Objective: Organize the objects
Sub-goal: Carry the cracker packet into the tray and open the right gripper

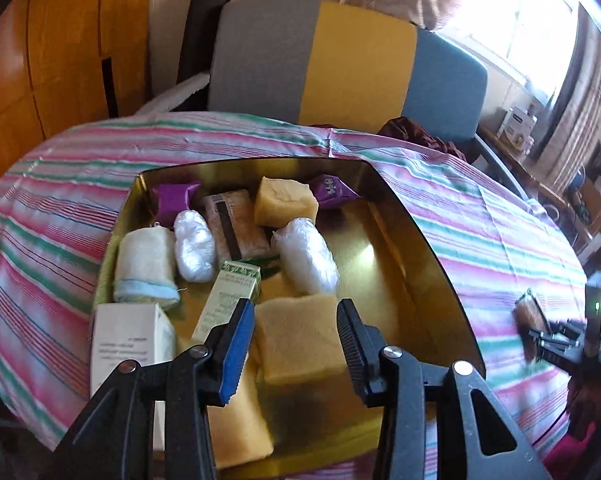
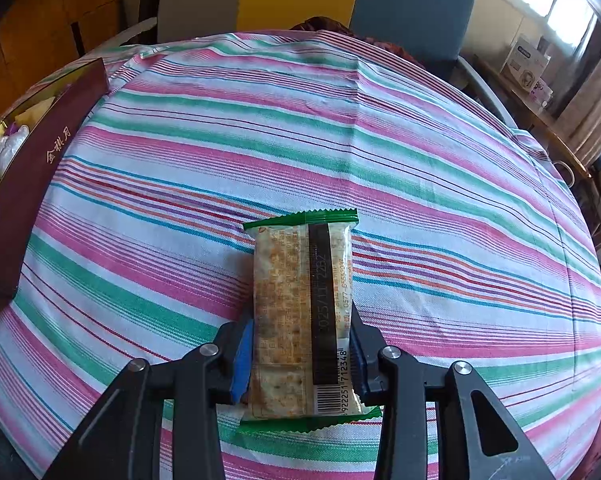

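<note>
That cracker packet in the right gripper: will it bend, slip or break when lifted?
The cracker packet looks fairly stiff: it keeps a flat, straight shape between the right gripper pads. Its glossy film might be slippery, though the pads clamp both long edges. The crackers showing through the wrapper are probably brittle, so a hard squeeze may crack them.

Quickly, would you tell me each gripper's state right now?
Left gripper: open, holding nothing.
Right gripper: shut on the green-edged clear cracker packet.

Blown-out window [image 1: 540,28] daylight, fisheye-bent edges, slight motion blur
</note>
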Tool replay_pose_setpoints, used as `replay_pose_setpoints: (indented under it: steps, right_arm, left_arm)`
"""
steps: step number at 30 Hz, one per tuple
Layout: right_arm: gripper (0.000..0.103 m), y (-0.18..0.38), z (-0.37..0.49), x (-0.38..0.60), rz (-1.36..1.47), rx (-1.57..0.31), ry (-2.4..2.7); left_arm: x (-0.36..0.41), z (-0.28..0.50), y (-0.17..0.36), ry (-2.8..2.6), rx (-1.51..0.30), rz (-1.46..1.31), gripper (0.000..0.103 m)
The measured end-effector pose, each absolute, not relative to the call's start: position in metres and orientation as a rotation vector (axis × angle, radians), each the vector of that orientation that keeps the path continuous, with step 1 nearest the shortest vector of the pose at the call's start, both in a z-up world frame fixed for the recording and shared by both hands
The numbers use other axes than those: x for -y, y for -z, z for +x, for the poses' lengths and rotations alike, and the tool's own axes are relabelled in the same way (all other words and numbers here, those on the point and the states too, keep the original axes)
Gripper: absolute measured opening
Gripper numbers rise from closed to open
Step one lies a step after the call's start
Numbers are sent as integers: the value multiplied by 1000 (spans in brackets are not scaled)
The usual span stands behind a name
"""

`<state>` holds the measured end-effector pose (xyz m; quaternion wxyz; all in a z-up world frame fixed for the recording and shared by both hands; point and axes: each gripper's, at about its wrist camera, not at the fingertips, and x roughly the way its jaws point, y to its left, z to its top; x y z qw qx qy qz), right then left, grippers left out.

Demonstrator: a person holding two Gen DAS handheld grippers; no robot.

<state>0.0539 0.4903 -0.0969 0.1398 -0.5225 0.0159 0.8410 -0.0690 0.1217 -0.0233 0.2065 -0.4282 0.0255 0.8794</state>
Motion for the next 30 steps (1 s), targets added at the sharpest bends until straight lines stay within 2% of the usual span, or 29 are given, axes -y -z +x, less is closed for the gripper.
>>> replay_pose_setpoints:
  steps: [18, 23, 30]
  right_arm:
    - [39, 90, 45, -482, -1513, -79, -2316]
    - [39, 59, 31, -453, -1459, -189, -2422]
    - [39, 11, -13, -370, -1411, -146, -2657]
  left_arm:
    - [-89, -37, 3, -2529, -90, -1084, 43]
    - [-78, -38, 3, -2548, -70, -1081, 44]
    - [-63, -42, 7, -2563, -39, -1103, 44]
